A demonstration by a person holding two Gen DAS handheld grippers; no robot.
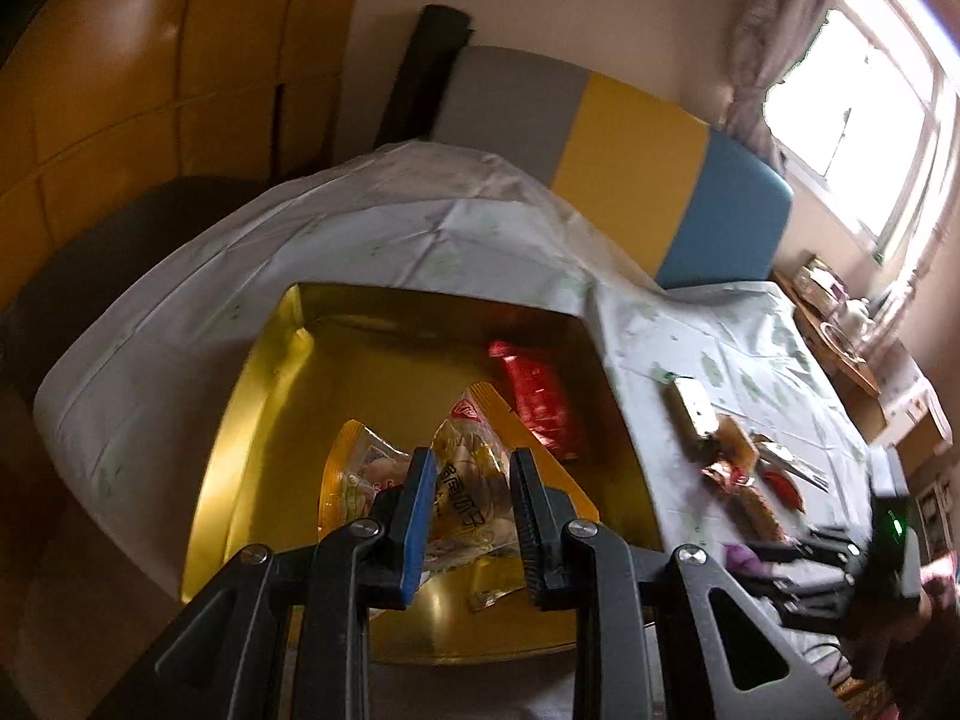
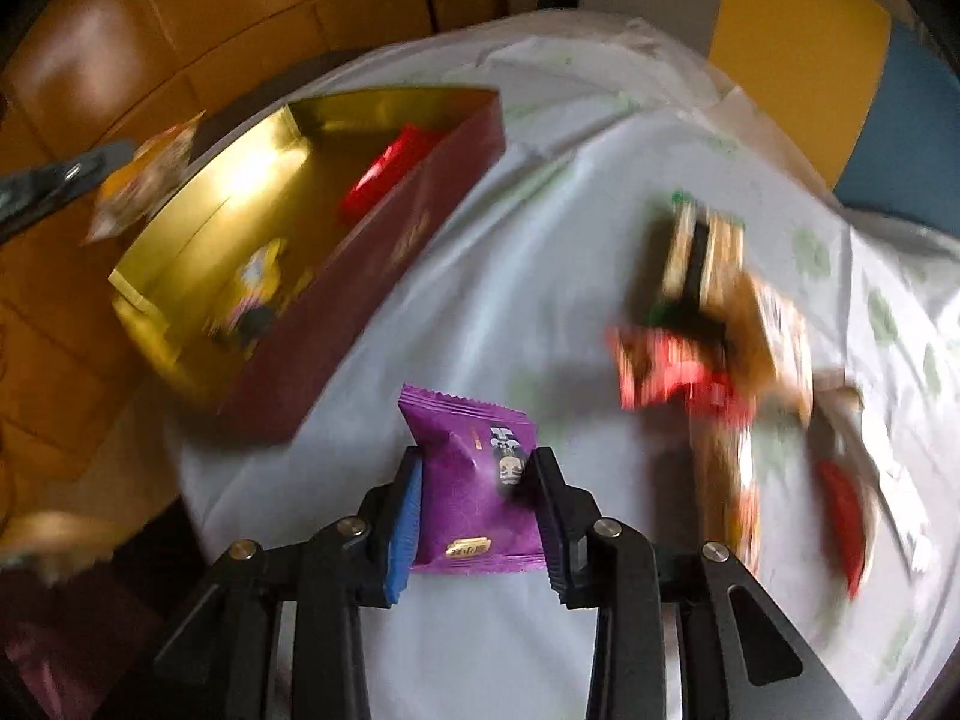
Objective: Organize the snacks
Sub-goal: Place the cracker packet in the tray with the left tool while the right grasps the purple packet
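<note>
The left claw [image 1: 468, 480] is gripping a clear yellow snack bag [image 1: 465, 450] over the gold box [image 1: 252, 396]. The right claw [image 2: 477, 480] is clamping a purple packet [image 2: 468, 480] on the bench [image 2: 540, 276], with the box at 10 o'clock.

Purple snack packet [image 2: 474, 483] between the right claw's [image 2: 474, 468] pads, above white tablecloth [image 2: 510, 276].

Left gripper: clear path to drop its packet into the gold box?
Probably yes. The left gripper holds the yellow packet right over the open box; nothing covers it, only a few snacks lie inside.
</note>
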